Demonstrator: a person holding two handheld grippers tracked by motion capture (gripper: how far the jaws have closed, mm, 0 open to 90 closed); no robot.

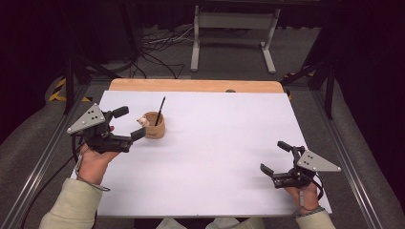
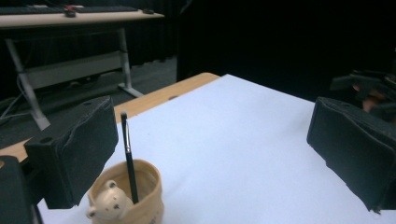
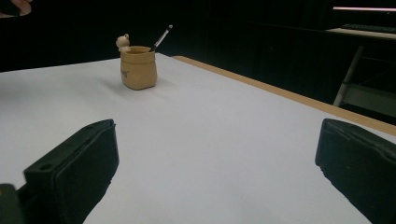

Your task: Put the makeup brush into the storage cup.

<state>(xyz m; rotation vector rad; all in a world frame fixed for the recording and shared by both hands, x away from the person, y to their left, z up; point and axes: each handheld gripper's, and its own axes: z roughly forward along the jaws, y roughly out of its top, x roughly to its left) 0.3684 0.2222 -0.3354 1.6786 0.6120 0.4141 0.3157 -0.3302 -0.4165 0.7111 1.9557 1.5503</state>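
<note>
The pen point(image 1: 160, 110) stands tilted in a small tan cup point(image 1: 154, 129), its lower end inside the cup and its upper end leaning up and away toward the far side of the table point(image 1: 215, 143). The cup sits on the white sheet that covers the table, in the left half as the high view shows it, nearer the far wooden edge than the person's side. A small pale bear figure point(image 1: 142, 121) sits at the cup's rim, on the side facing the left claw. In the left gripper view the pen point(image 2: 129, 158) rises dark and thin out of the cup point(image 2: 135, 196), with the bear figure point(image 2: 109, 203) at the near rim.

The left claw point(image 1: 128, 123) hovers just beside the cup, its jaws standing wide apart with nothing between the pads; one jaw tip is close to the cup's near side, the other farther back. The pen is free of it. The left hand point(image 1: 93, 160) holds this claw from below.

The right claw point(image 1: 276, 157) rests low over the table's right side, well apart from the cup, its jaws likewise spread wide and holding nothing. In the right gripper view the cup point(image 3: 138, 67) stands far off with the pen point(image 3: 162, 37) slanting from it.
</note>
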